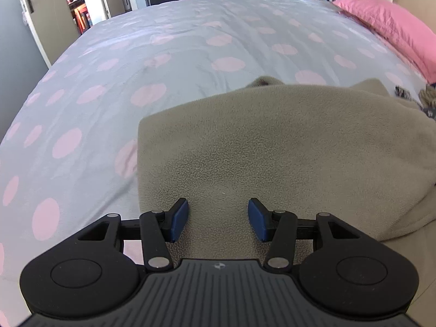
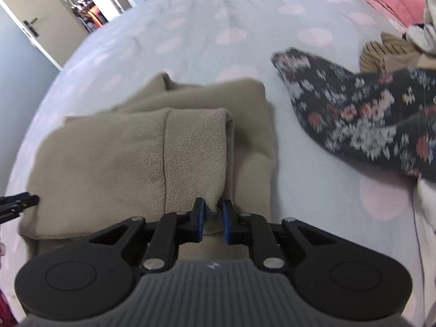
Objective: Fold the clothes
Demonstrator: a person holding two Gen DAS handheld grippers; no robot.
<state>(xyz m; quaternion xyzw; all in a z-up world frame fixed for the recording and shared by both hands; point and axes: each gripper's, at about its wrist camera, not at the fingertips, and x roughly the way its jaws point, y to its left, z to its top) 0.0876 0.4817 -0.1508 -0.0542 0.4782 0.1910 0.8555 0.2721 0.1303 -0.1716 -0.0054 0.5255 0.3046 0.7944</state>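
A beige fleece garment [image 1: 286,147] lies partly folded on the bed; it also shows in the right wrist view [image 2: 114,160]. My left gripper [image 1: 218,219] is open, its blue pads apart over the garment's near edge, holding nothing. My right gripper [image 2: 213,218] is shut on a fold of the beige fleece, with a folded sleeve or flap [image 2: 196,147] lying just ahead of it. The left gripper's tip [image 2: 19,201] shows at the left edge of the right wrist view, by the garment's left side.
The bed has a grey cover with pink dots [image 1: 136,62]. A pink pillow [image 1: 395,27] lies at the far right. A dark floral garment [image 2: 368,114] and a pile of other clothes [image 2: 392,51] lie right of the fleece. A door [image 1: 30,13] stands beyond the bed.
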